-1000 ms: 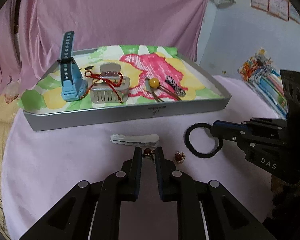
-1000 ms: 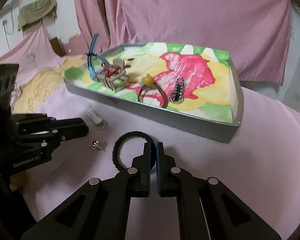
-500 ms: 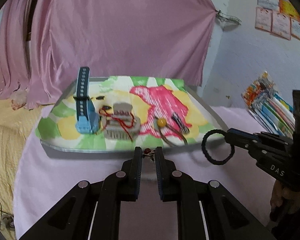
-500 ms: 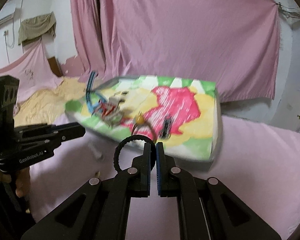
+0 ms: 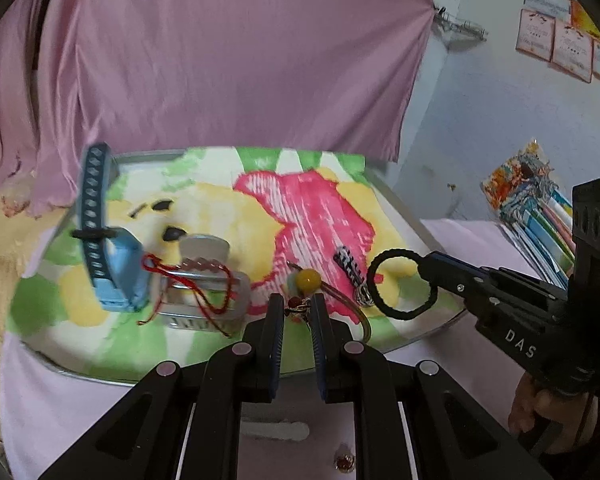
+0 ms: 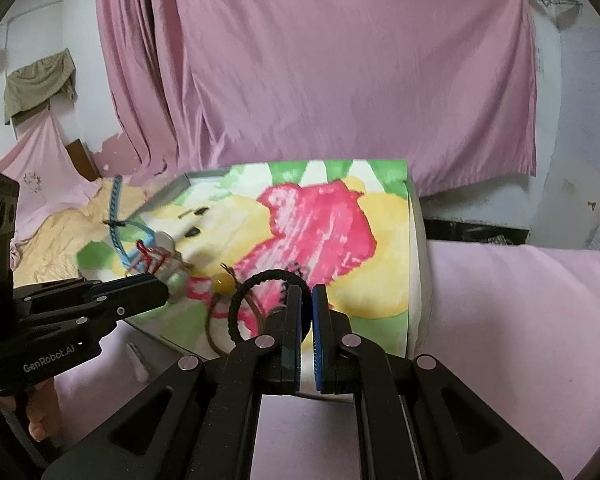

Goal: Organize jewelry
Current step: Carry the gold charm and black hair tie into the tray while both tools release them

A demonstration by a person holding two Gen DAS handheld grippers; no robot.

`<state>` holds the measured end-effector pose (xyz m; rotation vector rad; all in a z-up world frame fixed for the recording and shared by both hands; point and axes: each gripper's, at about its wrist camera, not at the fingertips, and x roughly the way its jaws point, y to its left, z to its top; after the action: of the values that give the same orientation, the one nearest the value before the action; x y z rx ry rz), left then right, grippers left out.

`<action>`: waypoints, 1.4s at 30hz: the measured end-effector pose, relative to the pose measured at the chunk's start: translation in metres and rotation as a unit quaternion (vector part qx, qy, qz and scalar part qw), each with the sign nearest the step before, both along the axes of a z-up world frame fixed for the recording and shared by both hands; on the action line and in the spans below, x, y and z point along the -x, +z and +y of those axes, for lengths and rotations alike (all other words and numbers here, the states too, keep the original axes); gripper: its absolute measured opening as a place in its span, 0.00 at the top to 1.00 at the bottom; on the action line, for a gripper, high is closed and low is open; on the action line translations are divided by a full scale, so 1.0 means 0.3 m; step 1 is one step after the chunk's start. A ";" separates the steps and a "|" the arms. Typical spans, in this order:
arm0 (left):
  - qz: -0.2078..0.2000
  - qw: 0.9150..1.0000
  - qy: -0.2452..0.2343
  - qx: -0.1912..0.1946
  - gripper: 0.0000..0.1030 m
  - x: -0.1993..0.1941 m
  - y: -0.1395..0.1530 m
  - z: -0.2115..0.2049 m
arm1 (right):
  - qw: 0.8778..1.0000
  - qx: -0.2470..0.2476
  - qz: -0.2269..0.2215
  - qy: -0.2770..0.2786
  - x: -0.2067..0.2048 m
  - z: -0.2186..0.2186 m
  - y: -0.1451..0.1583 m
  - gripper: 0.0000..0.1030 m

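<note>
My left gripper (image 5: pixel 297 307) is shut on a small red-beaded earring (image 5: pixel 296 305), held over the near edge of the flower-painted tray (image 5: pixel 100 368). My right gripper (image 6: pixel 306 294) is shut on a black hair tie (image 6: pixel 252 292), which hangs above the tray's right part; in the left wrist view the black hair tie (image 5: pixel 400 312) hangs as a ring from that gripper's tip. In the tray lie a blue watch (image 5: pixel 108 256), a silver claw clip (image 5: pixel 204 296) wound with red cord, a yellow-bead hair tie (image 5: pixel 308 280) and a patterned barrette (image 5: pixel 350 268).
A white hair clip (image 5: pixel 276 430) and a second small earring (image 5: pixel 345 462) lie on the pink cloth below my left gripper. Stacked books (image 5: pixel 540 208) sit at the right. A pink curtain (image 6: pixel 320 80) hangs behind the tray.
Both grippers rose from the pink cloth and moved forward over the tray, the left carrying the earring, the right carrying the black hair tie.
</note>
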<state>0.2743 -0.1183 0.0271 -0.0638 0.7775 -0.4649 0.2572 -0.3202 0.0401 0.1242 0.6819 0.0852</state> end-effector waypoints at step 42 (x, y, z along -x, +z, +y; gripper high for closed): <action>-0.052 0.998 0.043 0.006 0.33 0.093 0.037 0.089 | 0.997 -0.019 -0.064 -0.038 0.138 -0.034 0.037 0.37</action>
<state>0.2465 -0.0917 0.0381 -0.0841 0.6679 -0.3894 0.2158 -0.3304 0.0511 0.1801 0.5466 0.0322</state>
